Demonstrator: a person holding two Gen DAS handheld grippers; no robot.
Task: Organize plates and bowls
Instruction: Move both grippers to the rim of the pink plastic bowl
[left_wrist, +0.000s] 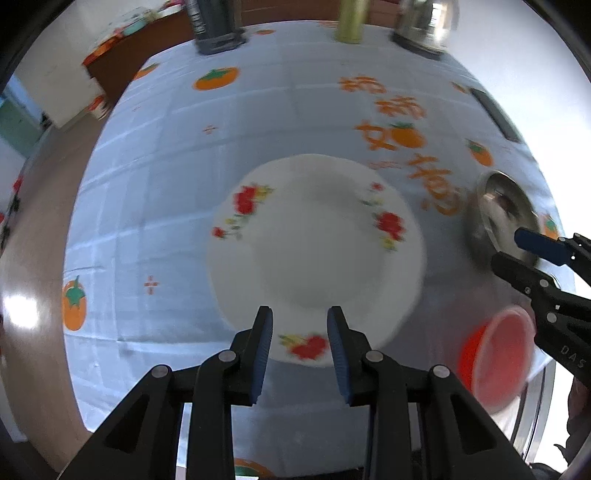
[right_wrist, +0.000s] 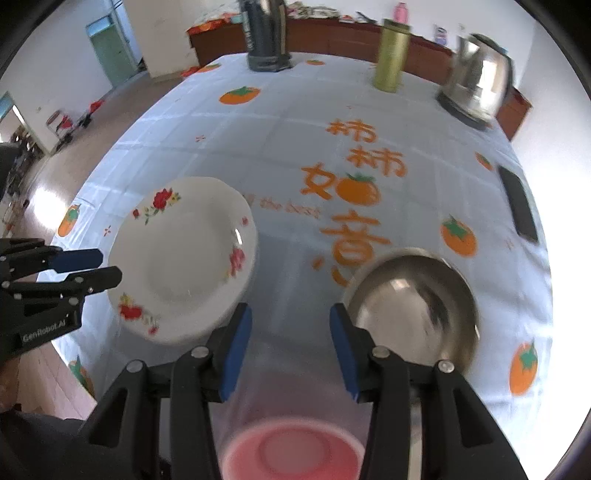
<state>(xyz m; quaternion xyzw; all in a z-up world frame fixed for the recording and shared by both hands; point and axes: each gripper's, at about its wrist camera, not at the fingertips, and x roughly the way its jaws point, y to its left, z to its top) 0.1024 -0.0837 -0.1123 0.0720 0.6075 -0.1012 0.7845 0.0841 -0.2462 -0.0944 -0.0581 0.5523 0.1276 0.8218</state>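
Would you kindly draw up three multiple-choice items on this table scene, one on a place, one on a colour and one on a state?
1. In the right wrist view, where does the steel bowl lie relative to the white plate?
A. To its right
B. To its left
C. Stacked on it

2. What colour is the plastic bowl nearest the camera in the right wrist view?
A. Green
B. Blue
C. Pinkish red

3. What does the left gripper hold?
A. The plate
B. Nothing
C. A cup

Key: 1 A, the steel bowl sits apart on the plate's right. 2 C, its inside shows pinkish red below the right gripper. 3 B, the jaws stand apart with only plate and cloth seen beyond the gap.
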